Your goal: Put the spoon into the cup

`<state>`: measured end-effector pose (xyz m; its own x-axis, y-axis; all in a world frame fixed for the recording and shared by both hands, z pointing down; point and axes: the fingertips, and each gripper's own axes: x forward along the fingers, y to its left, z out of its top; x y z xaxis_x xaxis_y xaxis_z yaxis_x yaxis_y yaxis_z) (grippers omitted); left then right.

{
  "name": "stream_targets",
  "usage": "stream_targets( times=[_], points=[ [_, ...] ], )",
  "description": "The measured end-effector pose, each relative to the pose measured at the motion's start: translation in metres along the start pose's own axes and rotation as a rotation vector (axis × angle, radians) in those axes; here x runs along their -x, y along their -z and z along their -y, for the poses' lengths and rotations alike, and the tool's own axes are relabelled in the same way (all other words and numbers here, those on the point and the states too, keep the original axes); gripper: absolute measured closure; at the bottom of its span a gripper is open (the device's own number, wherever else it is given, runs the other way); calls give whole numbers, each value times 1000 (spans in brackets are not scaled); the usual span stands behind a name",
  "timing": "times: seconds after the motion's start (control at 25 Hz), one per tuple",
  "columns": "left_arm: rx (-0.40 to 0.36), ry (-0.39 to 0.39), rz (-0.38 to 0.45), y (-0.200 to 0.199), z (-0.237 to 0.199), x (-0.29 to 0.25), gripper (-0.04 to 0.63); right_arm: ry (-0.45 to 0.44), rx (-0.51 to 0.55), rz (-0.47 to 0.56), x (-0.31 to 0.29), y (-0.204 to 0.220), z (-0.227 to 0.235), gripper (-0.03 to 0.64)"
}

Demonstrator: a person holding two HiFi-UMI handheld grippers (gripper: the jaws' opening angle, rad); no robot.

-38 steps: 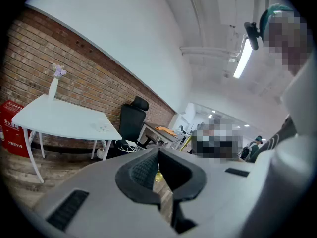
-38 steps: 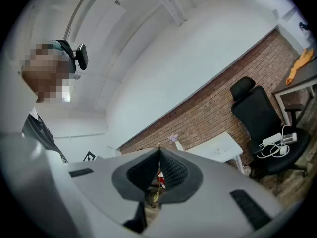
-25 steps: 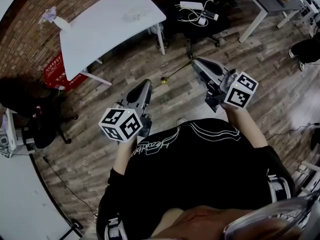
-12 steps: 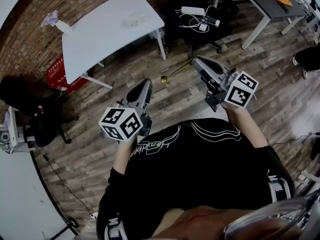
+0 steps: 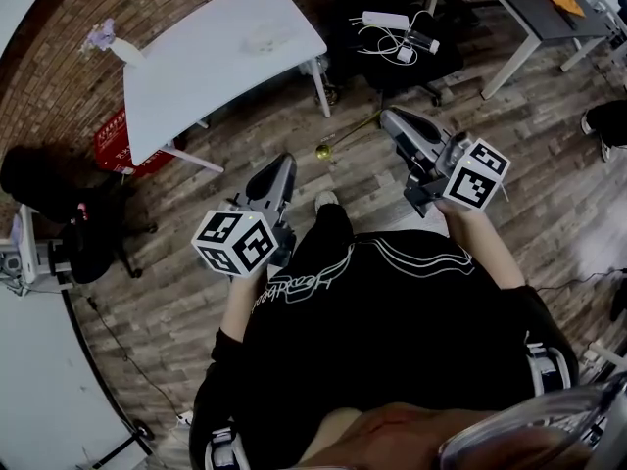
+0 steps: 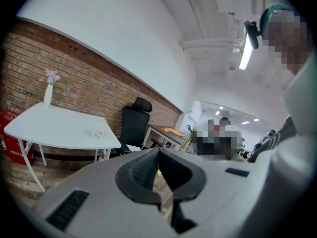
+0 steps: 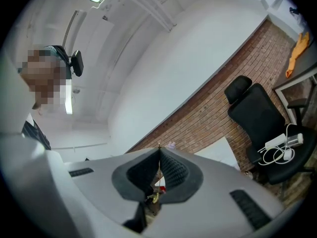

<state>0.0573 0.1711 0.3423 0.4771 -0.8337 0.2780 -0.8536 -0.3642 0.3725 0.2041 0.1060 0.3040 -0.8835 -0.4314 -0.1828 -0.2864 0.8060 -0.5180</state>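
My right gripper (image 5: 385, 117) is shut on the handle of a thin gold spoon (image 5: 349, 136), whose bowl hangs out toward the floor at the left. In the right gripper view the spoon (image 7: 155, 196) shows as a gold sliver between the closed jaws of the right gripper (image 7: 159, 150). The left gripper (image 5: 284, 161) is held at waist height, jaws together and nothing in them; the left gripper (image 6: 158, 151) points toward the white table (image 5: 216, 57). A small clear object (image 5: 265, 35) lies on that table; I cannot tell whether it is the cup.
A vase with flowers (image 5: 106, 39) stands at the table's far corner. A red box (image 5: 113, 140) sits under the table. A black office chair with a power strip and cables (image 5: 387, 20) stands to the right, and a grey desk (image 5: 529, 3) beyond it. The floor is wood planks.
The person has stepped forward: a shoe now shows between the grippers. The table and chair have shifted slightly in view. Both grippers keep their pose.
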Motion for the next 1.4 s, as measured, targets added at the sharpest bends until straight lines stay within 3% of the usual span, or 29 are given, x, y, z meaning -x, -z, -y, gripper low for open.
stream_targets(
  times=[0.24, 0.72, 1.04, 1.4],
  points=[
    [14, 21, -9, -18, -33, -30, 591, 24, 0, -11, -34, -7, 31, 617],
    [61, 59, -49, -76, -147, -130, 591, 88, -14, -42, -142, -28, 132, 617],
    [79, 56, -60, -122, -229, -184, 591, 109, -40, -50, -226, -40, 197, 617],
    [89, 25, -62, -153, -303, -208, 591, 94, -44, -47, -307, -48, 239, 617]
  ],
)
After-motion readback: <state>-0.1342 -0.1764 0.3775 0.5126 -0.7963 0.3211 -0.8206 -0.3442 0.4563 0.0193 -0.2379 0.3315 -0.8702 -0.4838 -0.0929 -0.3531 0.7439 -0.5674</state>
